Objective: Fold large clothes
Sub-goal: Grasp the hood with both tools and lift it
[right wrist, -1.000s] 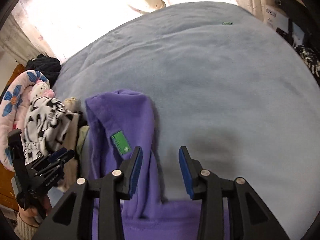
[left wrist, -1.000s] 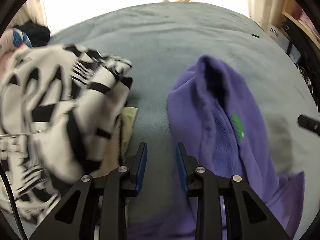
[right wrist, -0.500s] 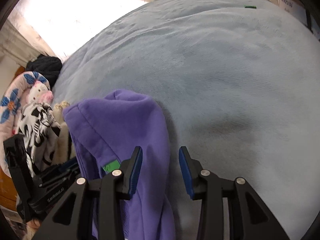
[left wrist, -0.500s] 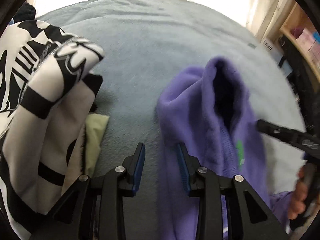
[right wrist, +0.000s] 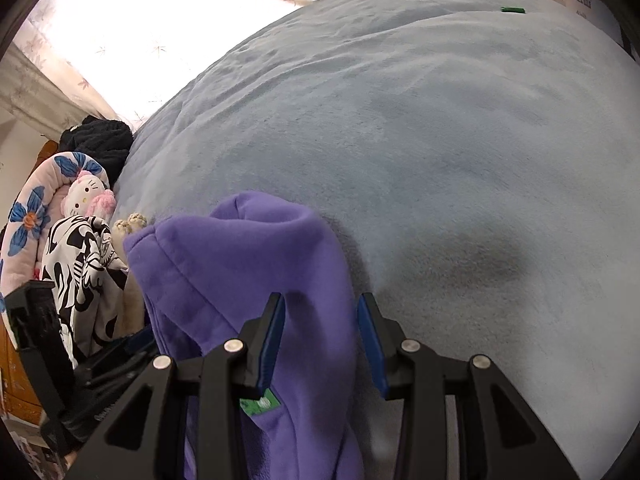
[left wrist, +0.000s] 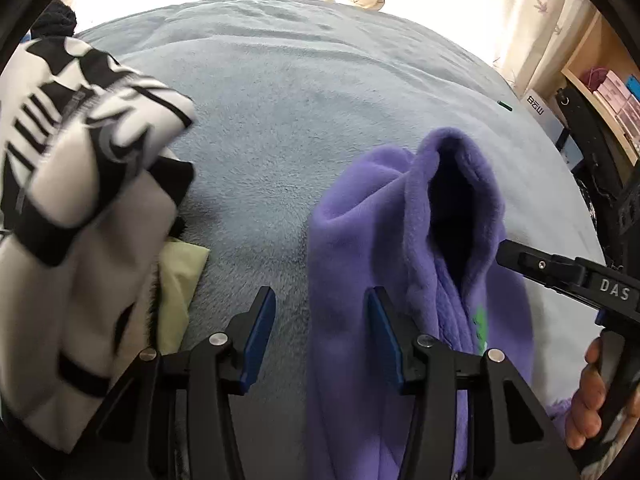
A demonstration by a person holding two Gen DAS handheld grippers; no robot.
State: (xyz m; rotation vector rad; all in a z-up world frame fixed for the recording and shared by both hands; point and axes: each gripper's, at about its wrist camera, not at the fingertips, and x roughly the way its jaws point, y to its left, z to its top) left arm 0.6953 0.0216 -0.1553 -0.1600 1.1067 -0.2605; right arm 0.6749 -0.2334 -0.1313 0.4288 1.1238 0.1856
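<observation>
Fleece top (left wrist: 360, 248), purple, bunched on the bed (left wrist: 280, 120); left gripper (left wrist: 320, 336) jaws apart at its edge, right gripper (right wrist: 320, 336) jaws apart straddling its fold.

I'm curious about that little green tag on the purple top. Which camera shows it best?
The right wrist view: the green tag lies near the camera on the purple fleece, though one finger partly covers it. The left wrist view shows only a narrow green sliver among folds.
</observation>
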